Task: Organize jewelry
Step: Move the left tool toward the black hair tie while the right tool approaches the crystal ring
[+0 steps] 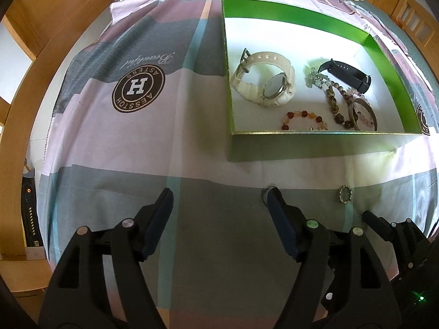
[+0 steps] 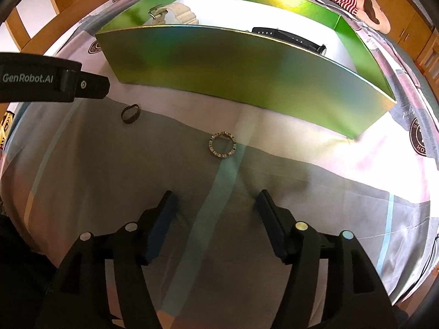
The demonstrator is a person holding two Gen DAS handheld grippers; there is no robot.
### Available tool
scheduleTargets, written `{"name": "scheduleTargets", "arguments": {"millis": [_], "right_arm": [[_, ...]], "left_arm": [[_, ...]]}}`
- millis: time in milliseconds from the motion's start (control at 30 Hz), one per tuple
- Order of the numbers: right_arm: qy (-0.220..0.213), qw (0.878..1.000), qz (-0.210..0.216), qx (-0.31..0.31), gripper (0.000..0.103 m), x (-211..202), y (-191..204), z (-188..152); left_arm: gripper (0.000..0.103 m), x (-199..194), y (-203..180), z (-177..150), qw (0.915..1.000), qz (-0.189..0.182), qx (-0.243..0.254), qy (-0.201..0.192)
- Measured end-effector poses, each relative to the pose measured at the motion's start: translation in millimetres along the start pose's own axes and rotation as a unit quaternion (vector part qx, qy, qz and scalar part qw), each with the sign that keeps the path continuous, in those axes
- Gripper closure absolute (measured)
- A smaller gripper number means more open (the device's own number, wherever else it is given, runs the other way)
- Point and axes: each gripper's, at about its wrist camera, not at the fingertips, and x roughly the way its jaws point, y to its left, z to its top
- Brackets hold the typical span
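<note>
From my feed the box [image 1: 389, 46] is bright green with a white floor. I've got a cream watch [image 1: 264, 79], a black band [image 1: 347, 74], brown beads [image 1: 336, 107] and reddish-orange beads [image 1: 303, 116] inside it. The sheet [image 1: 137, 142] is pink, grey and pale-blue blocks with a brown round logo [image 1: 138, 87]. My grippers look black.

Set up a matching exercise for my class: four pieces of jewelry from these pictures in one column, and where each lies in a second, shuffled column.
Things:
1. white watch
2. black band
3. studded ring
4. dark ring

Places:
A. on the bedsheet, ahead of the right tongs
B. in the green box, left part
C. on the bedsheet, near the left tongs
D. in the green box, far right part

Pairs: 1-B, 2-D, 3-A, 4-C
</note>
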Motion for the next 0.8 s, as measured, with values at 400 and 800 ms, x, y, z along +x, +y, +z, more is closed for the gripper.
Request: {"name": "scheduleTargets", "arguments": {"millis": [400,800], "right_arm": [[-0.003,1.0,-0.003,0.008,0.033,3.4,-6.0,-2.7],[-0.006,1.0,-0.005,0.008,0.032,3.1,-5.5,-2.6]], "left_arm": [[0.03,4.4,-2.5,-1.1,0.9999,0.007,0.005,0.006],[0.029,6.5,-5.6,-4.9,0.9999,0.009,0.012,0.009]]}}
